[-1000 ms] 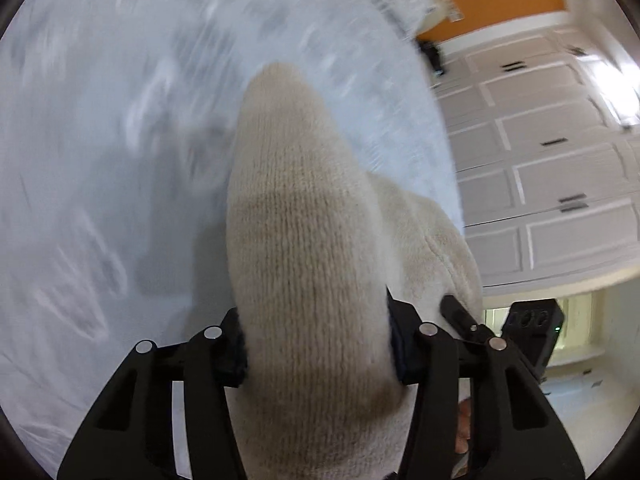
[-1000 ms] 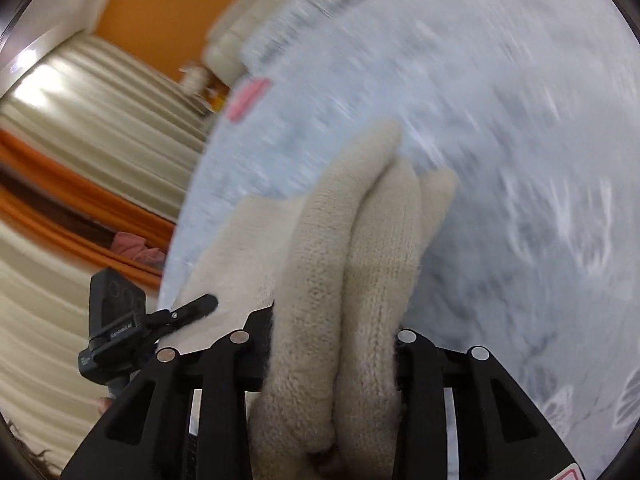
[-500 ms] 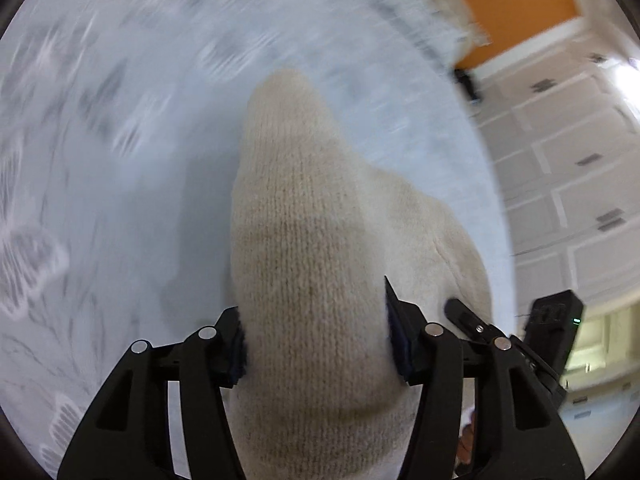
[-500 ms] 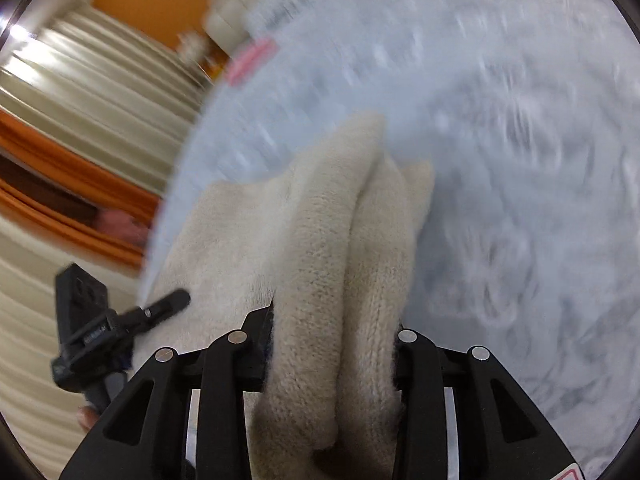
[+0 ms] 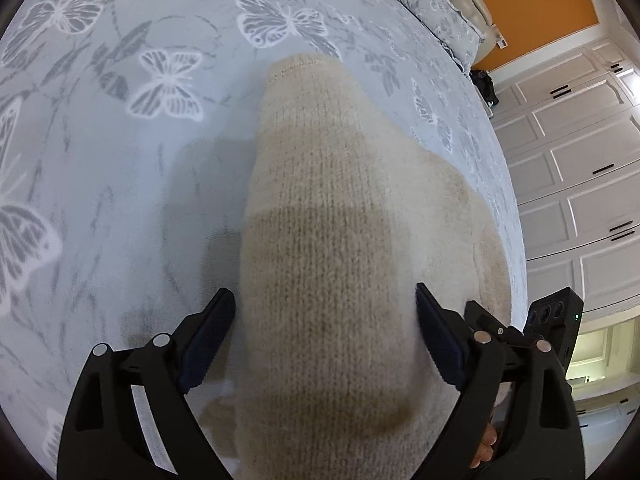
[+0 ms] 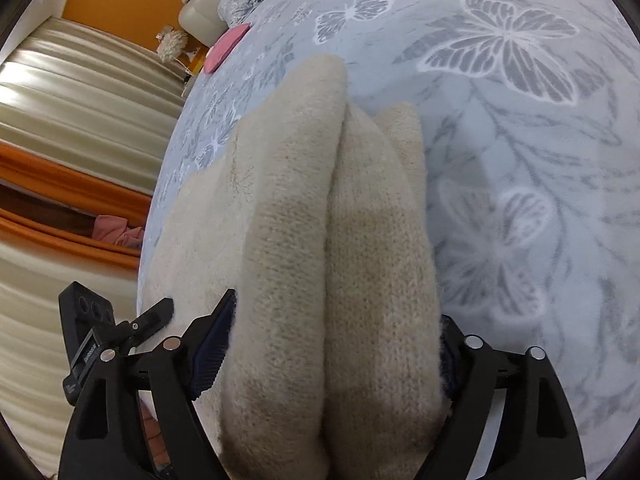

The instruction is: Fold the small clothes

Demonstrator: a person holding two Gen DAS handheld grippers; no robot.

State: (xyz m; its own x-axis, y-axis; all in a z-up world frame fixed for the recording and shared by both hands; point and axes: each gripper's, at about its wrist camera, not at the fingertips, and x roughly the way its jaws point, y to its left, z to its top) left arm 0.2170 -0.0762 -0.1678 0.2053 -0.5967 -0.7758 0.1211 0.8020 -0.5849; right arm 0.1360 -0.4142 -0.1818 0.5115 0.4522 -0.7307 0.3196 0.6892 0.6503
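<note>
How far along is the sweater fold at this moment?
Done: the sweater lies bunched in thick folds on the bedspread. In hand: the left gripper and the right gripper are opening around it, pads looking clear. Left: withdrawing and tidying, probably.

Each camera sits on its own gripper and looks steeply down along the jaws, very near the cream knit garment [image 5: 328, 240] on the bed [image 5: 120, 160]. Both views share this garment [image 6: 320, 220] and the butterfly bedspread [image 6: 520, 140].
</note>
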